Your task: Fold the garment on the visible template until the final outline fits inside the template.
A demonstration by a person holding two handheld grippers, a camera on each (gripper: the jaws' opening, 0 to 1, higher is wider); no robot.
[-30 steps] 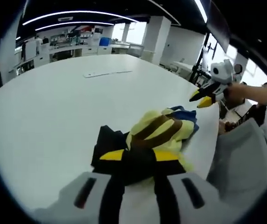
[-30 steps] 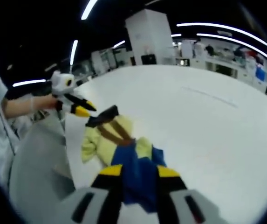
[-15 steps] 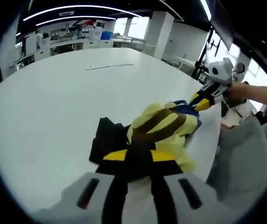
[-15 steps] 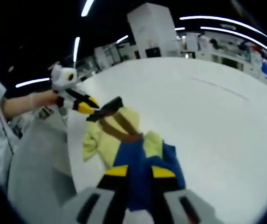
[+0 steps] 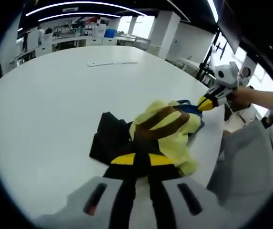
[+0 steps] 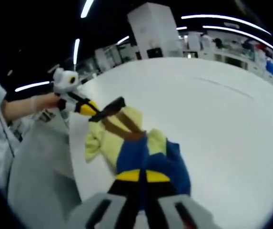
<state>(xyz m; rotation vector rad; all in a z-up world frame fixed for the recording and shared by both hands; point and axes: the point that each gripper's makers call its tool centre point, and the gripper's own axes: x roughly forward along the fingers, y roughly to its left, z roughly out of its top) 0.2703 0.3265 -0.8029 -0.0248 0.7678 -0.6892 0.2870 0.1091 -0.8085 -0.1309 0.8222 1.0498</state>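
Note:
A crumpled garment lies near the table's edge: a yellow part with brown straps [image 5: 167, 125], a blue part [image 6: 148, 160] and a black part [image 5: 108, 138]. My left gripper [image 5: 142, 161] is at its near side, jaws shut on the yellow cloth. The blue end [image 5: 189, 106] lies beyond, where my right gripper [image 5: 207, 101] comes in, held by a hand. In the right gripper view my right gripper [image 6: 143, 177] is shut on the blue cloth. There the left gripper [image 6: 86, 107] sits at the far yellow and black end [image 6: 108, 109].
The wide white table [image 5: 55, 95] stretches away behind the garment, with a flat pale strip [image 5: 111, 63] lying far off. A grey seat [image 5: 243, 167] stands just past the table's edge. Desks and shelves line the room's back.
Both pairs of jaws stood open a second ago and have closed on the cloth. The right gripper came down from above the table's edge to the blue end.

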